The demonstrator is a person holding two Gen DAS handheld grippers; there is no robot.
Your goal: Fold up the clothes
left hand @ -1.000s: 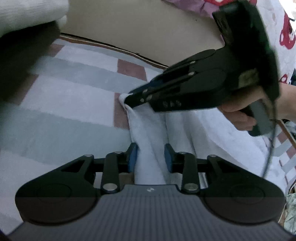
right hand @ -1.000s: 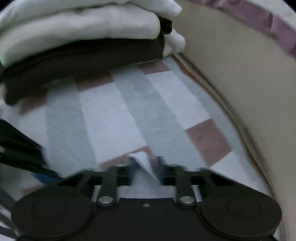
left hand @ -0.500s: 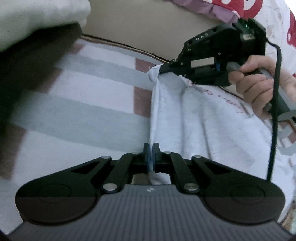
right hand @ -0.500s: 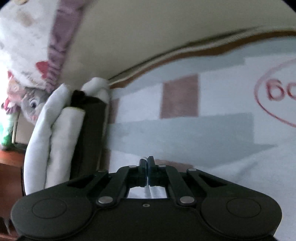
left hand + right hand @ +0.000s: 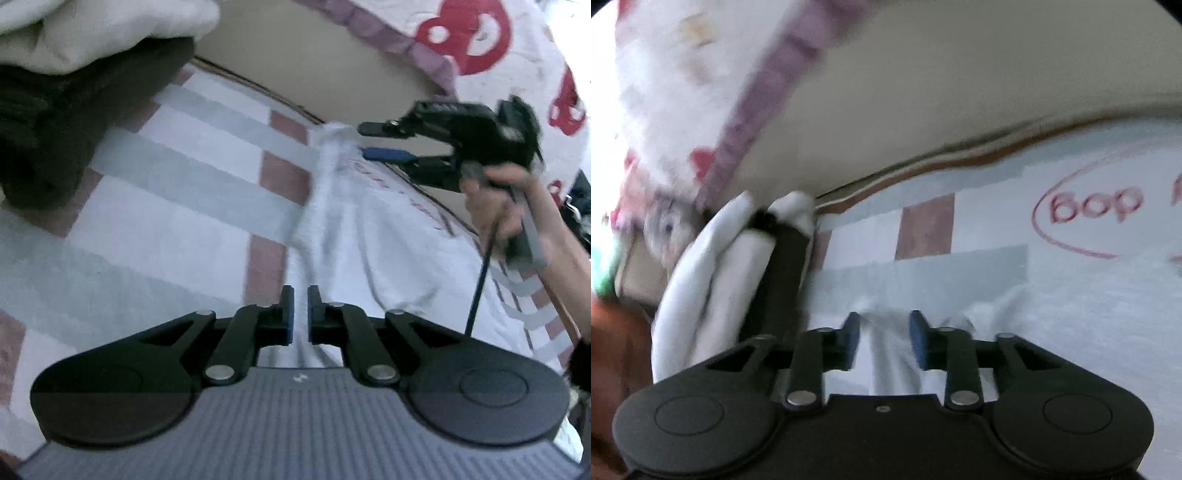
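The left gripper points down over a bed, its jaws parting by a narrow gap with a fold of a white garment running between the blue pads, which stand just clear of the cloth. The right gripper, gripped by a person's hand at the right of the left wrist view, is also opening; its jaws stand wider apart, and a ridge of the same white cloth lies loose between them, untouched by either pad. In the left wrist view the right gripper's fingertips sit just beside the garment's bunched far corner.

The white garment lies spread on a bedsheet checked in grey, white and reddish-brown blocks, its left edge gathered into a raised crease that runs from one gripper toward the other. Red lettering inside a red oval shows on the garment in the right wrist view.

A stack of folded clothes, pale pieces above a dark one, rests on the sheet at the far left, well apart from the garment. Behind the bed rises a beige headboard, with a white quilt printed in red figures draped above it.
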